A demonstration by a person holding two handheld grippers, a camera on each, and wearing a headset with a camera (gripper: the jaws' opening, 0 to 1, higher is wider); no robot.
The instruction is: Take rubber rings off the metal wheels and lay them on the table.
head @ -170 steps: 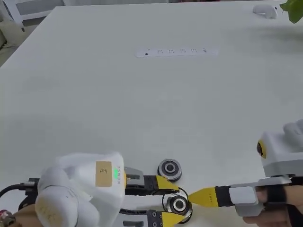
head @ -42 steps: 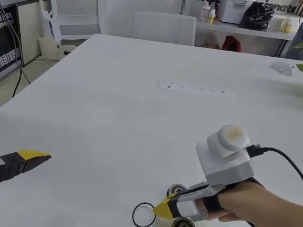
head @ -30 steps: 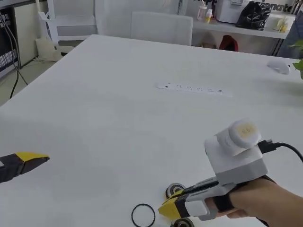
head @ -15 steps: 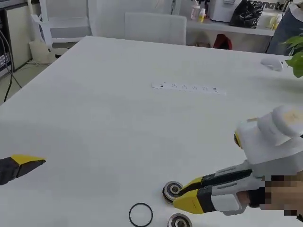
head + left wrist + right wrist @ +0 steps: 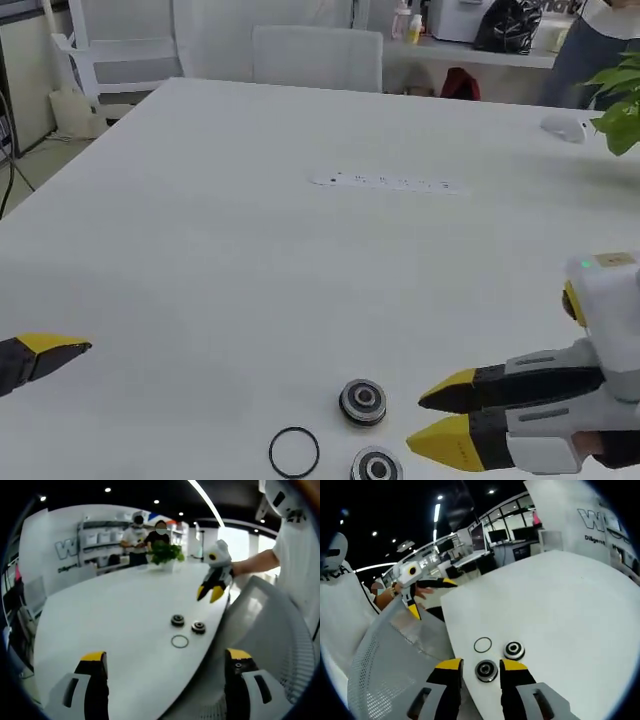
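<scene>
Hovering your right tool point(image 5: 418, 420), narrowly parted and empty, beside two metal wheels point(image 5: 362, 400) and a loose rubber ring point(image 5: 294, 452) near the counter point(image 5: 250, 250) edge, you could knock a wheel off.

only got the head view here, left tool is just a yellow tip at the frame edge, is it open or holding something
Observer: Open. In the left gripper view the left tool has its jaws wide apart with nothing between them.
Operator: ok and is the right tool lined up on a wheel
Observer: Yes. In the right gripper view the right tool is open, and the nearer wheel appears in the gap between its jaw tips, not gripped.
Operator: anything beside the table on my side
Observer: A grey mesh chair stands right by the near edge of the table.
</scene>
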